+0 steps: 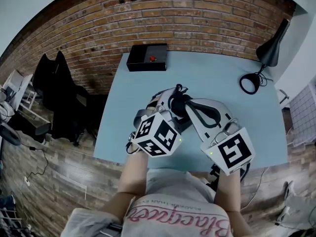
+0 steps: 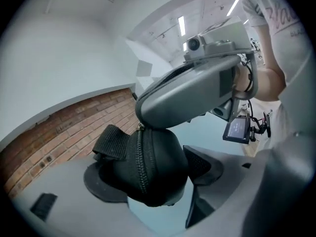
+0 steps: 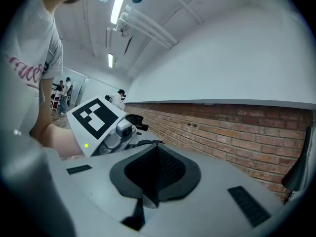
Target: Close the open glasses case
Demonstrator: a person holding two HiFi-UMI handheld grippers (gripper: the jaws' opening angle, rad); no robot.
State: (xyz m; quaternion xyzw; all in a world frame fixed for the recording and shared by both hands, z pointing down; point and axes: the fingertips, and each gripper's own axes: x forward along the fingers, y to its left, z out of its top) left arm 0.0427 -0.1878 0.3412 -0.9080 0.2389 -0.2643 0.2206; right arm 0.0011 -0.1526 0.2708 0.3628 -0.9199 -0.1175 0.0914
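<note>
Left gripper view looks straight at the left gripper. Its jaws stand wide apart and released, and the black glasses case sits between them. The case lies against the left pad, while the right pad is just beside it and does not press on it. The zipper runs down the end of the case that faces the camera, and there its teeth look joined. From above, the grey jaws of the right gripper come down to the top of the zipper. This meeting is visible only in this view.

Right gripper view does not show the case at all. It shows the two pads clenched together, and I cannot tell if something thin is pinched between them.

Head view alone gives the place: the case is low over the light blue table, close to its near edge, between both grippers. A black box and a black lamp stand well apart, at the far side by the brick wall.
</note>
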